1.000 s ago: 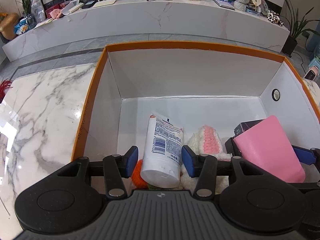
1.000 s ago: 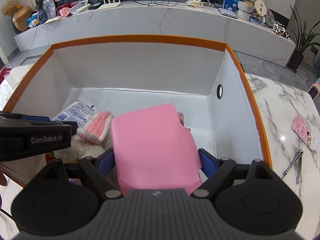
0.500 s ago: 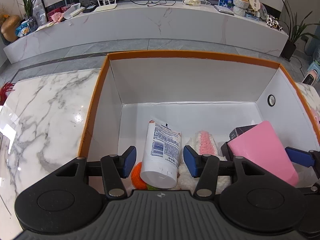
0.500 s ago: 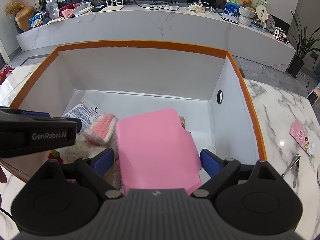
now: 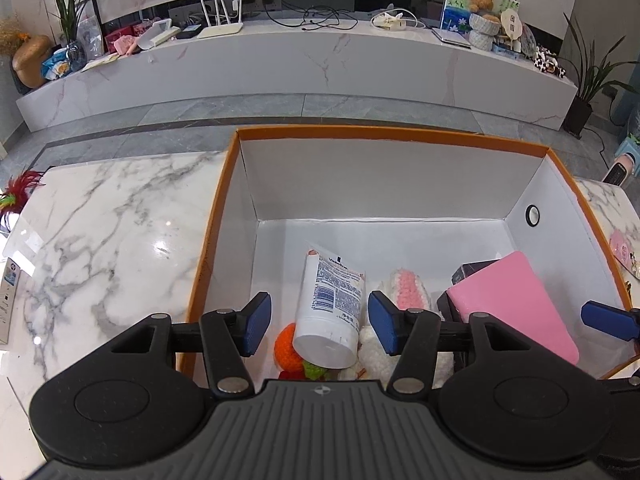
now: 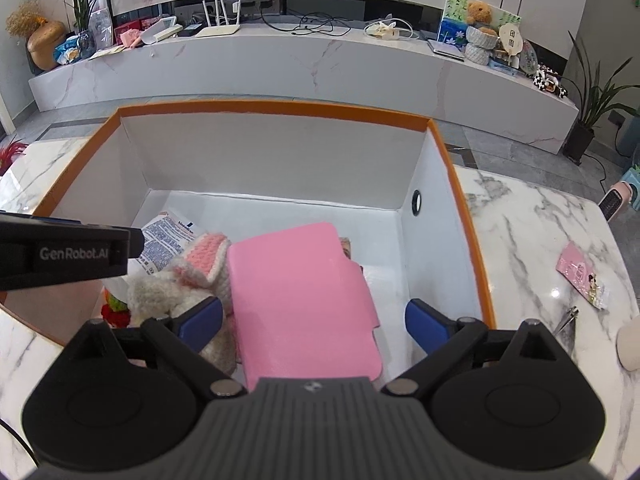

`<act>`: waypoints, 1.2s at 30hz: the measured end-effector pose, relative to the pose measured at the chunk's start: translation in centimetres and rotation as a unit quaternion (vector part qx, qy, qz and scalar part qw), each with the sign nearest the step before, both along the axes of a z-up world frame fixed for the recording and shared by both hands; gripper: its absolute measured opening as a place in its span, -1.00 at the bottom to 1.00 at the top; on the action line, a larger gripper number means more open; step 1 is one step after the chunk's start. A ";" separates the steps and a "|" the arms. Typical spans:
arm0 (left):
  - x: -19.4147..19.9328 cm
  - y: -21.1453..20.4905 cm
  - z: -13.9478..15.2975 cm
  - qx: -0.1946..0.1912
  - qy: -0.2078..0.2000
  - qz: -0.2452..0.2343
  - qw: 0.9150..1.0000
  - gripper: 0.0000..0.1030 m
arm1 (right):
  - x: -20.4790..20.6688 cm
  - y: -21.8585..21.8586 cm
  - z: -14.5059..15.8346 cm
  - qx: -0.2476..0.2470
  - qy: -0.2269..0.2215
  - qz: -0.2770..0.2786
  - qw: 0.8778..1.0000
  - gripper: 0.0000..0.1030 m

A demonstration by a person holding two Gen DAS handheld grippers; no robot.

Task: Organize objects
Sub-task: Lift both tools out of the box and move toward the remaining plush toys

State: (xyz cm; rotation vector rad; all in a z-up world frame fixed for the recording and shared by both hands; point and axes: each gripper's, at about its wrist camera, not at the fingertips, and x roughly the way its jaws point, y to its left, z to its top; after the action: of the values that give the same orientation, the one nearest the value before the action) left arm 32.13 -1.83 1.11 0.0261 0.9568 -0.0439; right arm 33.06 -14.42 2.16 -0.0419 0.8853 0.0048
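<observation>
Right wrist: flat pink wallet (image 6: 304, 300), flap-edged.

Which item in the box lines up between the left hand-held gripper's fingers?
The white lotion tube, cap end toward the camera. The pink case lies off to the right, and the knitted plush sits beyond the right finger.

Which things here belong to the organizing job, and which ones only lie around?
Part of the job:
orange-rimmed box
pink case
lotion tube
knitted plush toy
left tool, open
right tool, open

Only lying around:
pink packet on the marble table
metal clippers
router on the far counter
</observation>
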 end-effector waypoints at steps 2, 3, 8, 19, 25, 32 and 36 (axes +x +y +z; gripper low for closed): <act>-0.2 0.0 0.1 0.001 -0.002 -0.001 1.000 0.23 | -0.2 0.1 0.1 -0.001 -0.001 0.001 1.000 0.91; -0.2 0.0 0.2 0.002 -0.003 -0.002 1.000 0.23 | -0.3 0.1 0.1 -0.001 -0.002 0.002 1.000 0.91; -0.5 -0.1 0.5 0.004 -0.005 -0.004 1.000 0.24 | -0.5 0.3 0.3 -0.003 -0.003 0.005 1.000 0.91; -1.9 -0.1 2.1 0.005 -0.025 -0.005 1.000 0.24 | -2.1 -0.1 1.8 -0.010 -0.019 0.005 1.000 0.92; -3.6 -0.1 3.8 0.007 -0.040 -0.013 0.999 0.24 | -3.9 0.2 3.3 -0.014 -0.036 0.009 0.999 0.92; -7.1 -0.5 6.6 0.014 -0.078 -0.037 0.996 0.25 | -7.3 0.2 5.5 -0.018 -0.058 0.029 0.998 0.94; -9.9 -1.1 7.7 0.024 -0.098 -0.065 0.993 0.32 | -9.1 -0.7 6.2 -0.027 -0.063 0.042 0.997 0.96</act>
State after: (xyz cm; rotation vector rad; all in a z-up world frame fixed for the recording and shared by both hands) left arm 22.18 -2.89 8.81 0.1353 0.7586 -0.1370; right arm 23.98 -15.09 8.41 -0.1290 0.7566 0.0564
